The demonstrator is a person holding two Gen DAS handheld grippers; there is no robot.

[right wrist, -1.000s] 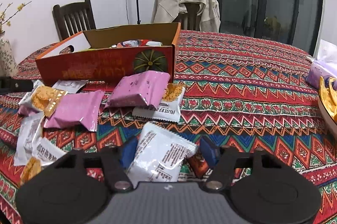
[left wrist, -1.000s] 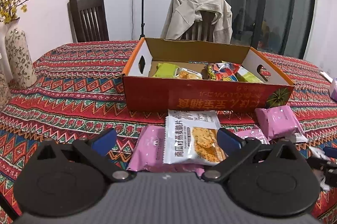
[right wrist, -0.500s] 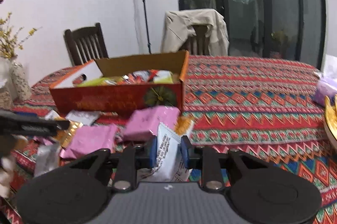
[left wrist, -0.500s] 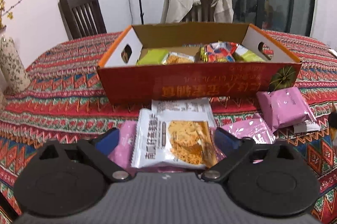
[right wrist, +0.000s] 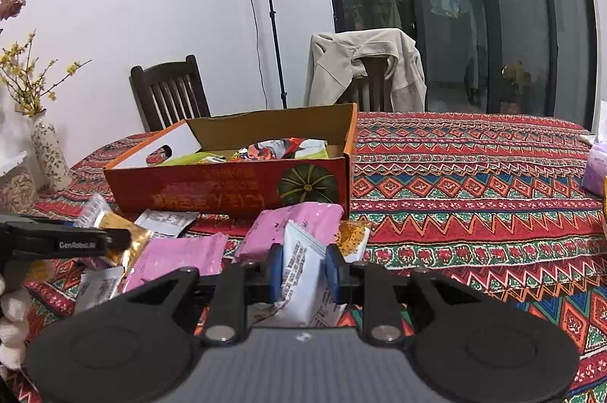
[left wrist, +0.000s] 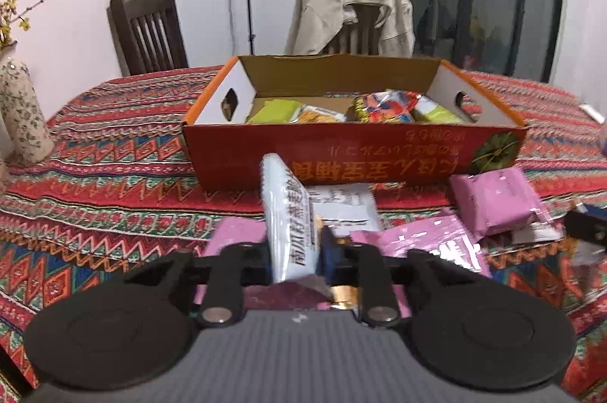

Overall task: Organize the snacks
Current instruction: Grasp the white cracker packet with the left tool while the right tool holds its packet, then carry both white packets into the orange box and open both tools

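"GenRobot.AI" on left hand-held gripper (right wrist: 125, 239); box lettering unreadable.

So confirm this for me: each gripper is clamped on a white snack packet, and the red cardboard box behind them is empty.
Not quite. The red cardboard box is not empty: the left wrist view shows green, yellow and red snack packets inside. The rest holds: the left gripper and right gripper are each clamped on a white snack packet.

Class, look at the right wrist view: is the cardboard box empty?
No. The cardboard box already holds several snack packets, visible above its front wall.
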